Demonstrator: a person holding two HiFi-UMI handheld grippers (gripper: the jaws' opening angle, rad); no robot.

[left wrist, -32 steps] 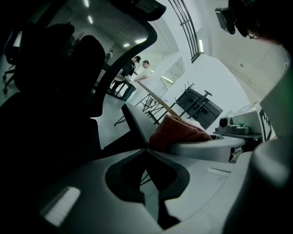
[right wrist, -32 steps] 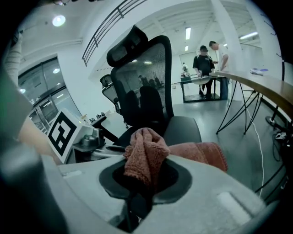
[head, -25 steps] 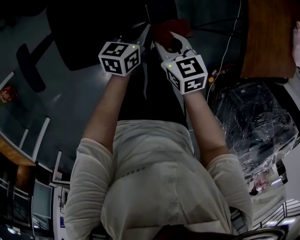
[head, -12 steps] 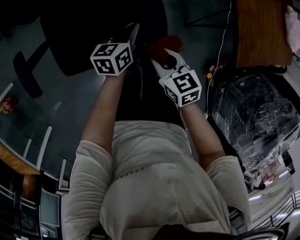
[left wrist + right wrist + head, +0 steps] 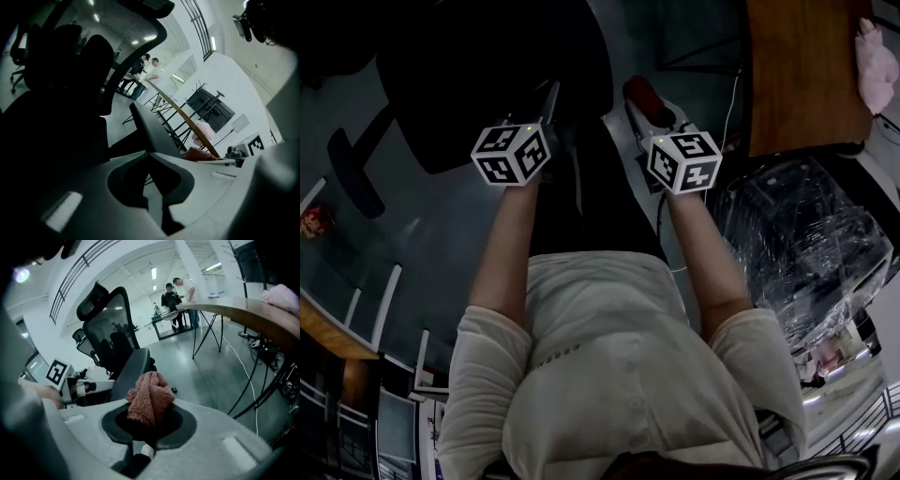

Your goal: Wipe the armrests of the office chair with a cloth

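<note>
So, setup: a person in a pale top stands over a black office chair (image 5: 478, 84), both arms stretched out in front, one gripper in each hand.
On the right: the right gripper (image 5: 151, 411) is clamped on a fuzzy reddish cloth (image 5: 149, 392), which bunches up out of the jaws in a lump.
Cloth spot: it's held right up by the near end of the armrest (image 5: 131, 365), the dark padded one. From where I'm standing I can't tell if it's actually touching the pad.
On the left: the left gripper (image 5: 149, 154) has its jaws together, tips meeting, with nothing pinched in them.
Left aim: it points at that same armrest, and the pad sits just past the tips.
Side by side: the two grippers are close together, the left one on the chair's side. The left cube (image 5: 511, 155) and the right cube (image 5: 684, 161) are about level with each other.
Chair back (image 5: 110, 331): tall mesh with a headrest on top, rising behind the armrest.
Table (image 5: 797, 75): wooden top on thin black legs, off to the person's right, with a pink fluffy bundle (image 5: 874, 52) lying on it.
Floor stuff: something big wrapped in clear plastic (image 5: 806, 244) sits on the grey floor to the person's right, near that table.
Background: two people (image 5: 178, 289) stand at another table way at the back of the room.
</note>
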